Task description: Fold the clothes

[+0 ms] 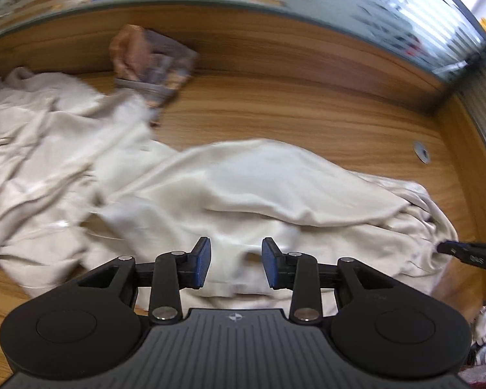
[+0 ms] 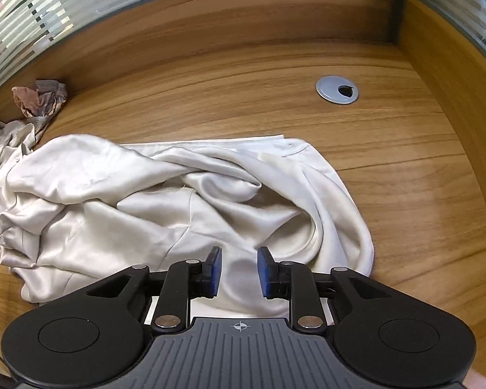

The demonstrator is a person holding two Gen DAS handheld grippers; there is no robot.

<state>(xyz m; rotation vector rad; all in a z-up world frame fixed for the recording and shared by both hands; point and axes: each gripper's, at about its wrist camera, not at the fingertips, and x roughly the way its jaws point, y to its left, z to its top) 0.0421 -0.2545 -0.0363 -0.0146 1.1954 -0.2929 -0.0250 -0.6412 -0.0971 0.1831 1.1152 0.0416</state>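
Note:
A cream satin garment (image 1: pixel 210 194) lies crumpled across the wooden desk (image 1: pixel 291 103); it also shows in the right wrist view (image 2: pixel 165 194). My left gripper (image 1: pixel 236 261) is open just above the garment's near edge, nothing between its blue pads. My right gripper (image 2: pixel 238 270) is open over the garment's near right part, empty. The right gripper's tip also shows at the right edge of the left wrist view (image 1: pixel 450 248), touching the cloth's right end.
A crumpled brown-and-grey garment (image 1: pixel 152 64) sits at the back left by the desk's wooden back wall; it also shows in the right wrist view (image 2: pixel 40 100). A silver cable grommet (image 2: pixel 337 89) is set in the desk at the back right. Glass partitions rise behind.

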